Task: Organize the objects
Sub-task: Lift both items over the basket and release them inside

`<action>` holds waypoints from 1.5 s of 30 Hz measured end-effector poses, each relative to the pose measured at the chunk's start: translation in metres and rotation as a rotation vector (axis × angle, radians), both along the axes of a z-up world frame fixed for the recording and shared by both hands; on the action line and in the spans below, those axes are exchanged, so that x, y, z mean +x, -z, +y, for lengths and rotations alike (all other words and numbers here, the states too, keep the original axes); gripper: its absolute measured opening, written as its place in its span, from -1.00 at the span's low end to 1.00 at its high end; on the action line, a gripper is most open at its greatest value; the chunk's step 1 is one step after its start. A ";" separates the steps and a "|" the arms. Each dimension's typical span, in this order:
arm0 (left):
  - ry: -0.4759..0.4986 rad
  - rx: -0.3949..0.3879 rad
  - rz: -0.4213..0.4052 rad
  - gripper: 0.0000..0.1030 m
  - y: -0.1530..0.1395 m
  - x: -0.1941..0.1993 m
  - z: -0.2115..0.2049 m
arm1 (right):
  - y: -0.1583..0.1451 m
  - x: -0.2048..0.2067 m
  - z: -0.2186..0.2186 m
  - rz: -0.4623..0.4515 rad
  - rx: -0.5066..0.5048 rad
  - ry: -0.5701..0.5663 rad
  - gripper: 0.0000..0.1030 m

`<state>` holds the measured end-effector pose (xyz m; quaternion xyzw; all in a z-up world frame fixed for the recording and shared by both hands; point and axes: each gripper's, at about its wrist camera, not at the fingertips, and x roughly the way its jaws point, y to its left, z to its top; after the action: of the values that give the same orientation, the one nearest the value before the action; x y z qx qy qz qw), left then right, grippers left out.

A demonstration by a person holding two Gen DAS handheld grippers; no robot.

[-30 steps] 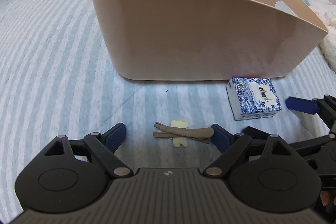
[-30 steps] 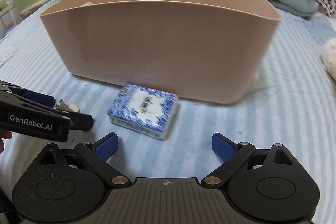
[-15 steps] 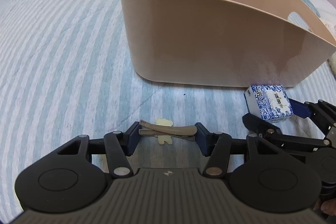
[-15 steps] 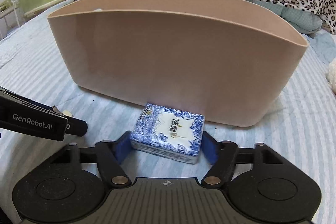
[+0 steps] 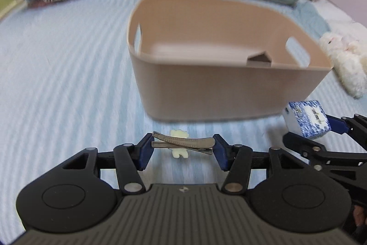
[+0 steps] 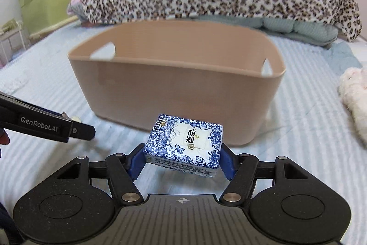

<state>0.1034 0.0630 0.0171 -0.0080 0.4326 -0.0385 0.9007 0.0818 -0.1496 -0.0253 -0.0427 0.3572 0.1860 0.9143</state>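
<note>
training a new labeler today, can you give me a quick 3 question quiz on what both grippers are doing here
1. True or false: the left gripper is shut on the tan hair clip.
2. What is the right gripper holding?
A. a white plush toy
B. a blue and white tissue pack
C. nothing
3. Fill in: both held items sit in front of the beige ____ on the striped bed sheet.

Key:
1. True. Its blue pads press the clip's two ends.
2. B. The pack is clamped between the pads; the white plush toy lies on the sheet.
3. Bin. A dark object already lies inside it.
</note>
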 end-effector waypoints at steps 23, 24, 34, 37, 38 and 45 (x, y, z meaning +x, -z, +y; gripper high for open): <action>-0.058 0.064 -0.241 0.11 -0.049 0.065 -0.047 | -0.077 0.048 -0.025 -0.242 0.013 0.114 0.23; -0.064 0.082 -0.226 0.11 -0.042 0.071 -0.049 | -0.076 0.052 -0.024 -0.239 0.009 0.115 0.23; -0.100 0.099 -0.063 0.11 0.006 0.108 -0.055 | -0.034 0.100 -0.007 -0.093 -0.056 0.099 0.23; -0.092 0.098 -0.052 0.12 0.008 0.108 -0.056 | -0.021 0.106 -0.004 -0.056 -0.076 0.091 0.24; -0.094 0.094 -0.051 0.15 0.007 0.107 -0.056 | -0.017 0.107 -0.004 -0.048 -0.081 0.080 0.26; -0.105 0.086 -0.069 0.72 -0.010 0.094 -0.051 | -0.024 0.093 -0.016 -0.052 -0.059 0.080 0.63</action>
<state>0.1978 0.0115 0.0268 0.0092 0.4016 0.0272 0.9154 0.1751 -0.1659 -0.0014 -0.0603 0.3402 0.1376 0.9283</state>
